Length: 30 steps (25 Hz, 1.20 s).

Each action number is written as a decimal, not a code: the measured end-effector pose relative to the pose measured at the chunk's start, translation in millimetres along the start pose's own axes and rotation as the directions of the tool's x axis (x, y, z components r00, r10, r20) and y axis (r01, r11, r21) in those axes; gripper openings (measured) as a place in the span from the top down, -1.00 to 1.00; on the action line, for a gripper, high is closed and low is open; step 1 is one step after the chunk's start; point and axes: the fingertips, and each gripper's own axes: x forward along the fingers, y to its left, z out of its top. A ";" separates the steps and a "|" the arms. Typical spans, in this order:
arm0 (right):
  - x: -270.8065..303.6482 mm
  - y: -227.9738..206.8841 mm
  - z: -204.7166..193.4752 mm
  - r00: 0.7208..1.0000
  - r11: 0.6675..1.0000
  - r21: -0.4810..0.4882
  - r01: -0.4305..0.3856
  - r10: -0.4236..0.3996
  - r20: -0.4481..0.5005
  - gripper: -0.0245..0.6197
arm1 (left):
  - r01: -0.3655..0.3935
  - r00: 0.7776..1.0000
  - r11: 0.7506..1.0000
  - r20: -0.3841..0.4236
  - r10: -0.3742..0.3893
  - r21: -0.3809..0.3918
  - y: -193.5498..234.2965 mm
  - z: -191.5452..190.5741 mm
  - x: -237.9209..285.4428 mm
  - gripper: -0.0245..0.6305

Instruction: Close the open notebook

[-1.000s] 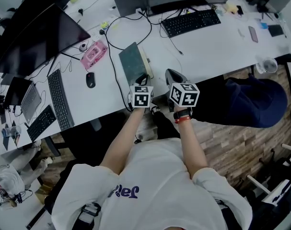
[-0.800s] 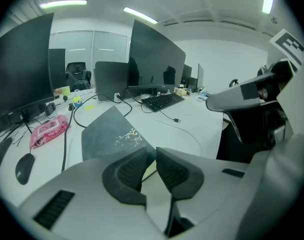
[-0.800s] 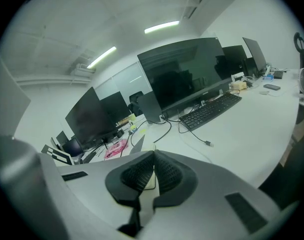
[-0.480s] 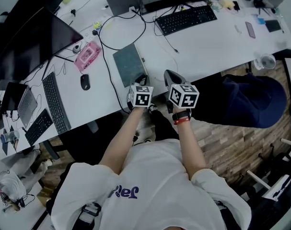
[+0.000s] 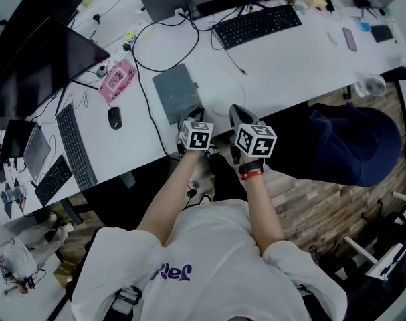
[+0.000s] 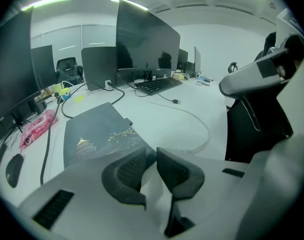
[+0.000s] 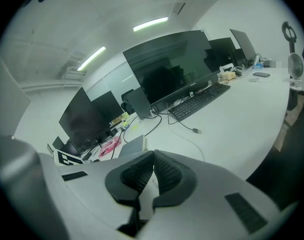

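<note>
The dark grey notebook (image 5: 178, 92) lies flat and closed on the white desk (image 5: 289, 65); gold print shows on its cover (image 6: 99, 134). My left gripper (image 5: 198, 112) hovers just short of the notebook's near corner. Its jaws (image 6: 154, 160) have just been opening, a narrow gap shows, and nothing is between them. My right gripper (image 5: 239, 107) hangs beside it over the desk's near edge, shut with nothing held (image 7: 153, 159). The notebook (image 7: 131, 146) shows beyond the right jaws, to their left.
A black cable (image 5: 144, 99) runs along the notebook's left side and a thin white cable (image 6: 197, 121) lies to its right. A black mouse (image 5: 113, 117), a pink case (image 5: 120, 79), a keyboard (image 5: 256, 24) and monitors (image 5: 42, 59) stand farther off. A dark chair (image 5: 350, 146) sits right.
The notebook's cover, raised over the cream page edges a second ago, now lies flat. Both grippers have sunk slightly and drawn back from the notebook's near end.
</note>
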 end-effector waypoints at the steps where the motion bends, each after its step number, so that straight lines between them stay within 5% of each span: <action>1: 0.5 -1.2 -2.1 1.000 1.000 0.009 -0.001 0.001 -0.001 0.89 | -0.004 1.000 1.000 0.000 0.004 0.000 0.2 -0.1 0.0 0.69; 8: -10.0 12.1 -6.4 0.998 0.998 0.038 -0.040 0.038 0.043 0.88 | 0.025 0.998 0.997 0.051 -0.021 -0.069 -2.1 4.9 -16.0 0.67; 14: -39.4 53.8 -11.1 0.995 0.994 -0.089 -0.056 0.063 0.072 0.88 | 0.032 0.985 0.992 0.170 -0.011 -0.122 11.7 5.1 -78.8 0.67; 20: -79.5 104.8 -39.5 0.989 0.984 -0.126 -0.126 0.135 0.067 0.88 | 0.044 0.956 0.979 0.294 0.016 -0.198 20.1 -16.8 -171.7 0.71; 30: -152.2 195.7 -59.6 0.965 0.937 -0.310 -0.159 0.214 0.153 0.88 | -0.073 0.879 0.972 0.446 0.169 -0.225 46.6 -54.6 -324.3 0.82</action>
